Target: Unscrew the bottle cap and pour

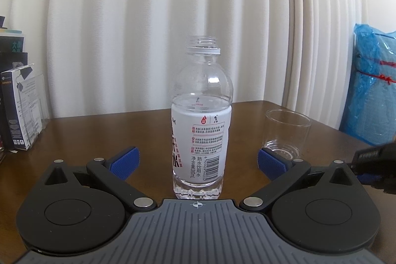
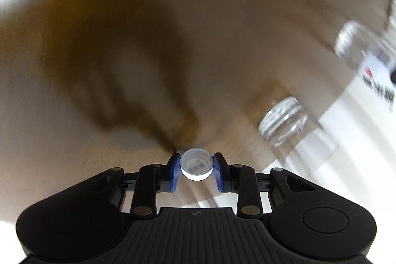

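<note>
A clear water bottle (image 1: 201,120) with a white label stands upright on the brown table (image 1: 99,137), its threaded neck uncapped. My left gripper (image 1: 198,161) is open, its blue pads wide on either side of the bottle's lower half, not touching it. An empty clear glass (image 1: 287,132) stands to the bottle's right. In the blurred, rolled right wrist view, my right gripper (image 2: 196,166) is shut on the white bottle cap (image 2: 196,165), its hollow side facing the camera, over the table (image 2: 123,41). The glass (image 2: 289,125) and the bottle (image 2: 366,58) show at the right edge.
Boxes and books (image 1: 19,103) stand at the table's left edge. A blue plastic-wrapped bundle (image 1: 373,85) leans by the white curtain (image 1: 148,16) at right. A dark part of the right gripper (image 1: 376,162) shows at the right edge of the left wrist view.
</note>
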